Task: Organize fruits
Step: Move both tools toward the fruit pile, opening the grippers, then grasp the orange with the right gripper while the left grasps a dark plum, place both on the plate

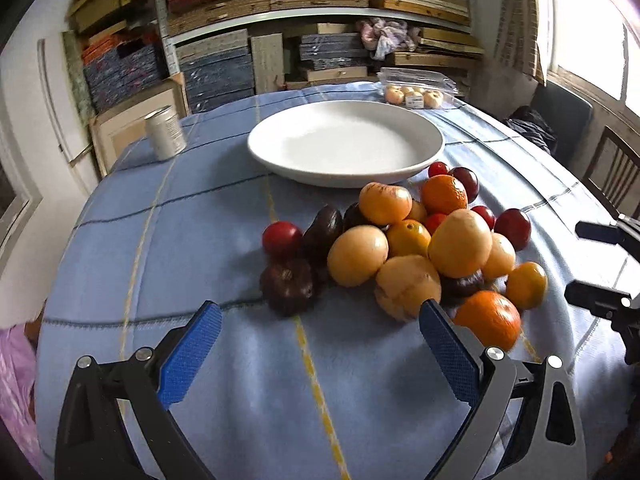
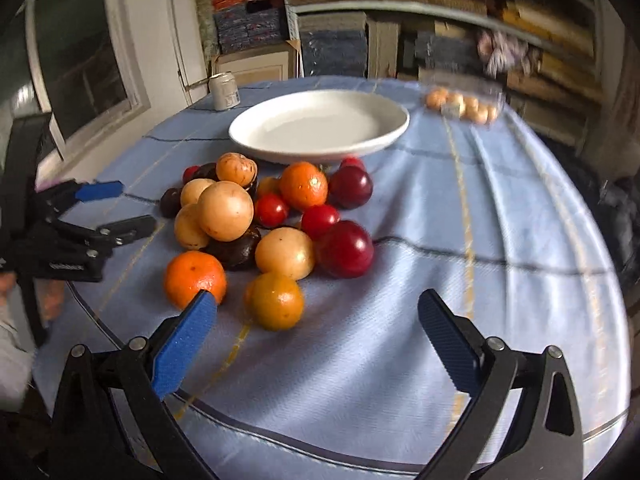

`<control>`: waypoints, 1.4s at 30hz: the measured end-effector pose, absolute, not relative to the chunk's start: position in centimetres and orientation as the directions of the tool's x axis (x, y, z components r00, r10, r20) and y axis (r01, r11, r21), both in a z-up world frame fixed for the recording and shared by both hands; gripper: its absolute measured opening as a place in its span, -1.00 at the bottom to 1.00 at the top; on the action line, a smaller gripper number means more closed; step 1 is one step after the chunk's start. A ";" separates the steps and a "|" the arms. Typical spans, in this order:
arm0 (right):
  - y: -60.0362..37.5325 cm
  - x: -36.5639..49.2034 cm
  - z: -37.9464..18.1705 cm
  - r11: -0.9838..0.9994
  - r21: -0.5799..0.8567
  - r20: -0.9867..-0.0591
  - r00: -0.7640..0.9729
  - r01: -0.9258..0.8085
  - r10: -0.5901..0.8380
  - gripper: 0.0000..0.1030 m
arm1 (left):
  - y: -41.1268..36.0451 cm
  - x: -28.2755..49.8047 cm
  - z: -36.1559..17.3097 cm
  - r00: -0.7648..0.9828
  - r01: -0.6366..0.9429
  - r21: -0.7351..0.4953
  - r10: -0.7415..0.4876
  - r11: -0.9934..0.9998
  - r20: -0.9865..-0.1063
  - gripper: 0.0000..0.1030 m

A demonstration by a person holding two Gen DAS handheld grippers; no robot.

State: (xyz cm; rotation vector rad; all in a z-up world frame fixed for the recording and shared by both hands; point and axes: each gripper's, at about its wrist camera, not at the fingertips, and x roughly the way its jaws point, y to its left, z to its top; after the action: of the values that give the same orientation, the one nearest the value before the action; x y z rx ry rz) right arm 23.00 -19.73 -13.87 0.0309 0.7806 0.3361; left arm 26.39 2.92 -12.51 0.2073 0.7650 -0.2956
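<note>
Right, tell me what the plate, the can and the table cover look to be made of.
Plate: probably glazed ceramic; white, smooth, with a soft sheen and a thick rounded rim. Can: likely metal; dull silvery cylinder with a rimmed top, though a pale label covers its side. Table cover: woven cloth; matte light blue with dark and yellow stripes, and it creases and drapes over the edge.

Tin can (image 1: 165, 133) beside stacked shelves (image 1: 320, 12).

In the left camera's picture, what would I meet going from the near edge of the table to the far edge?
Left gripper → fruit pile → white plate → bag of small fruit.
</note>
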 end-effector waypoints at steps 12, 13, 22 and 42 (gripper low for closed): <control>-19.7 24.7 -15.4 0.924 0.237 -0.697 0.611 -0.300 0.377 0.45 | 4.4 29.6 -15.0 0.631 0.369 0.021 -0.234 0.929 -0.740 0.25; -19.7 24.8 -15.5 0.922 0.241 -0.697 0.607 -0.302 0.381 0.45 | 4.3 29.7 -15.2 0.626 0.373 0.020 -0.235 0.928 -0.744 0.19; -18.5 25.5 -16.0 0.918 0.219 -0.729 0.570 -0.331 0.379 0.15 | 4.4 31.1 -15.8 0.610 0.349 0.024 -0.208 0.937 -0.764 -0.06; -18.6 26.2 -16.5 0.906 0.257 -0.718 0.561 -0.336 0.412 -0.28 | 5.1 30.3 -15.3 0.637 0.339 -0.008 -0.236 0.941 -0.734 -0.17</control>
State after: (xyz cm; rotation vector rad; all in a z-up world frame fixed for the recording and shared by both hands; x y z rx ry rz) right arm 26.23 -18.55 -16.50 0.0940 0.8704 0.4416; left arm 30.32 5.05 -15.30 0.1350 0.8173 -0.3293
